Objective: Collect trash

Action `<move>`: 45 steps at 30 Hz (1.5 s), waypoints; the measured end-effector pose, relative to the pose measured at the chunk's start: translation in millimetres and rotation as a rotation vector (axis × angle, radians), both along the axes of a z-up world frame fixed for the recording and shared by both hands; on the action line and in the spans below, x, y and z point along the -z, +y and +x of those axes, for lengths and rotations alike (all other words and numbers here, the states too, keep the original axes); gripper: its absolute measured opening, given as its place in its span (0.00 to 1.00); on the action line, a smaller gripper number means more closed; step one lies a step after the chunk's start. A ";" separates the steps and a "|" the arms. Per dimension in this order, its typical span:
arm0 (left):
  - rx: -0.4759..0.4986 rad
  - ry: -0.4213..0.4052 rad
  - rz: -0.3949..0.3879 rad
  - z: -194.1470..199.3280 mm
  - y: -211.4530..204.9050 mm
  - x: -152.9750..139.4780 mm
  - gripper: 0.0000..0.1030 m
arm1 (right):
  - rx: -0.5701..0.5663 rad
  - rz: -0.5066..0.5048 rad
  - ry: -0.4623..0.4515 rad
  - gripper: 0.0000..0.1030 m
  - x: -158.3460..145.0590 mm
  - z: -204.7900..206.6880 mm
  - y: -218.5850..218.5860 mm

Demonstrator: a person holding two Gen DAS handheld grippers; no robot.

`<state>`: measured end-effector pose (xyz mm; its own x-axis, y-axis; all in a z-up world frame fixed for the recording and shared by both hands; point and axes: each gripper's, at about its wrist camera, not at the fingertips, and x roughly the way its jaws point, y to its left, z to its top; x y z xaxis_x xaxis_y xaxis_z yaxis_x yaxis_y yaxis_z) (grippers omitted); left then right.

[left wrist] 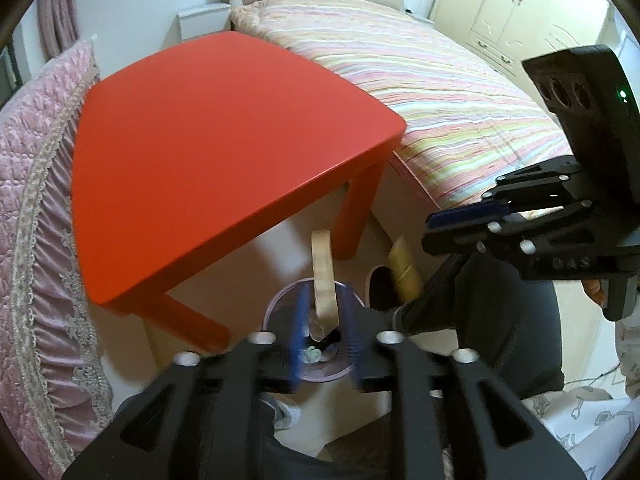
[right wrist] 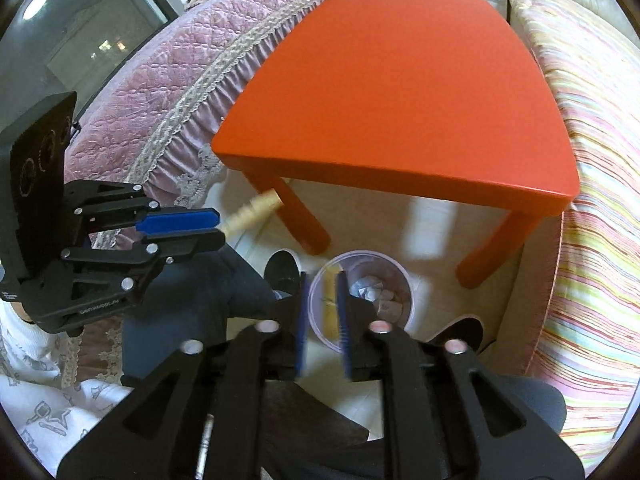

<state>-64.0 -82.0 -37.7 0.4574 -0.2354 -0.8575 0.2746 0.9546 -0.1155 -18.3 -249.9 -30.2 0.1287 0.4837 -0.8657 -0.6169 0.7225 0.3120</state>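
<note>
A pale purple trash bin (right wrist: 362, 296) with crumpled scraps inside stands on the floor by the red table (right wrist: 396, 104); it also shows in the left wrist view (left wrist: 280, 304). My left gripper (left wrist: 325, 320) is shut on a tan paper cup (left wrist: 324, 280) and holds it above the bin; the cup also shows in the right wrist view (right wrist: 252, 210). My right gripper (right wrist: 322, 312) is shut on a second tan cup (right wrist: 330, 304) over the bin's rim, seen in the left wrist view as (left wrist: 404, 270).
A pink quilted bed (left wrist: 36, 200) lies left of the table and a striped bed (left wrist: 440, 96) right of it. The person's dark-trousered legs and slippers (right wrist: 282, 268) stand beside the bin. A cream wardrobe (left wrist: 520, 12) is at the back right.
</note>
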 end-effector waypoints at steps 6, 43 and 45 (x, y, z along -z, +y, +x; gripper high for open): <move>-0.052 -0.017 -0.004 3.2 9.5 0.1 0.89 | 0.040 0.003 -0.023 0.87 -1.4 5.9 -6.7; -0.245 -0.194 0.027 33.6 52.8 -51.1 0.93 | 0.113 0.041 -0.217 0.96 -54.9 50.0 10.8; -0.254 -0.214 0.031 37.3 56.2 -57.1 0.93 | 0.117 0.048 -0.241 0.96 -62.5 55.3 13.1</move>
<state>-26.7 -25.9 19.5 0.6686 -0.0661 -0.7407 0.0420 0.9978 -0.0511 36.9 -236.8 32.3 0.3863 0.4929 -0.7796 -0.5904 0.7815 0.2016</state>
